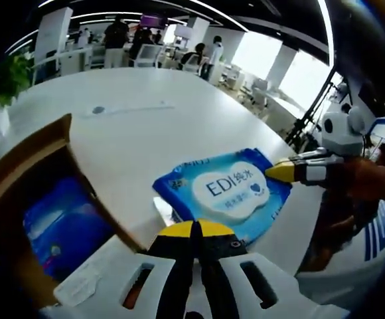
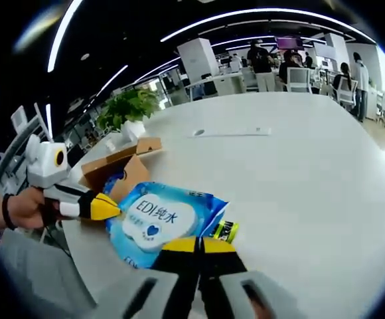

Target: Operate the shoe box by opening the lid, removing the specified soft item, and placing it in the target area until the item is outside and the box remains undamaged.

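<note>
A: Orientation of wipes pack [image 1: 224,193]?

B: Flat on white round table [image 1: 146,126], printed face up. Long axis diagonal in left gripper view, from near left corner to far right corner; in right gripper view [image 2: 159,222], from near left to far right as well. Text upright toward left gripper's camera, slanted in right gripper view.

A: Appearance?

B: Soft blue plastic pouch, crinkled and glossy, sealed edges darker blue. Large white cloud-shaped flap label at centre, small blue heart beneath the lettering.

A: Legible writing?

B: "EDI" plus Chinese characters in blue on the white label; a smaller line below, too small to read. Black-and-yellow printed strip [image 2: 224,230] at pack's near right edge in right gripper view, wording unreadable.

A: Location relative to box?

B: Outside cardboard shoe box [image 1: 43,199], lying just right of it on bare tabletop. Box open, brown flap raised at far side, a second blue packet [image 1: 63,226] inside.

A: Jaws?

B: Left gripper [image 1: 194,230]: yellow tips pressed together, nothing between them, just near of pack's near edge. Right gripper [image 2: 196,244]: yellow tips likewise together at pack's near edge; whether pinching the edge cannot be told. In left gripper view, right gripper's yellow tip at pack's far right corner.

A: Surroundings?

B: Potted plant [image 2: 129,105] beyond box; office desks, chairs and standing people far back; ceiling light strips overhead.
</note>
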Action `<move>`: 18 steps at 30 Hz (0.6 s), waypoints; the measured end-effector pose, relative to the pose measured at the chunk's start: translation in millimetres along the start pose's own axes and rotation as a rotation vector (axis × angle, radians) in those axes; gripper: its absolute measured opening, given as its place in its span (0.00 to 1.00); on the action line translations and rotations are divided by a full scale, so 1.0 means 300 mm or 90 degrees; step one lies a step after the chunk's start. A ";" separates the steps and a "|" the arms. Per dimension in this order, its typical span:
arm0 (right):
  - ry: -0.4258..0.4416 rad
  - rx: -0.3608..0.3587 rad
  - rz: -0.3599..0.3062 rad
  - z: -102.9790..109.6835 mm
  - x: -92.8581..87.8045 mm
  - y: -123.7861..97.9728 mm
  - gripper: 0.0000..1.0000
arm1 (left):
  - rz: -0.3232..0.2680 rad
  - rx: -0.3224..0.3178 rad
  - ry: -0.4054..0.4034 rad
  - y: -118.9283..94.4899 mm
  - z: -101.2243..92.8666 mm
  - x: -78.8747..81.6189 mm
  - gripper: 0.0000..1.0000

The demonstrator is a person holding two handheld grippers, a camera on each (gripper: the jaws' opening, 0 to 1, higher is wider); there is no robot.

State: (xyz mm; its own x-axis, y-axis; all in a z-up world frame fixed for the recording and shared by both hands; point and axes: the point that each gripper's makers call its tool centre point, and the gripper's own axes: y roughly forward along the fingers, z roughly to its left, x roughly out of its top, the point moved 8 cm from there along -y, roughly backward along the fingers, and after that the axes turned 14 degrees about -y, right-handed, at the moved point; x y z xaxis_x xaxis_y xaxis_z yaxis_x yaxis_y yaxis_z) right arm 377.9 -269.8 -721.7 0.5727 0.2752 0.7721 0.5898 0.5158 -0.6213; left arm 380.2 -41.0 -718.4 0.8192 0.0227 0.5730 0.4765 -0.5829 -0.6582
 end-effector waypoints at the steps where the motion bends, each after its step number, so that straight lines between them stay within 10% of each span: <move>1: 0.000 0.001 0.002 0.000 -0.004 0.003 0.00 | 0.001 0.001 -0.001 0.002 0.002 -0.003 0.00; 18: 0.007 0.012 0.020 -0.006 -0.057 0.041 0.00 | 0.014 0.015 -0.001 0.038 0.022 -0.048 0.00</move>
State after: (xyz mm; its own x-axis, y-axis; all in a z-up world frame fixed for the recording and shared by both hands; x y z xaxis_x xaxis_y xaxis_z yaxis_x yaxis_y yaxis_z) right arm 376.2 -269.7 -742.8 0.5973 0.2830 0.7504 0.5607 0.5216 -0.6430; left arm 376.0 -42.6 -737.5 0.8301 0.0119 0.5575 0.4661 -0.5638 -0.6818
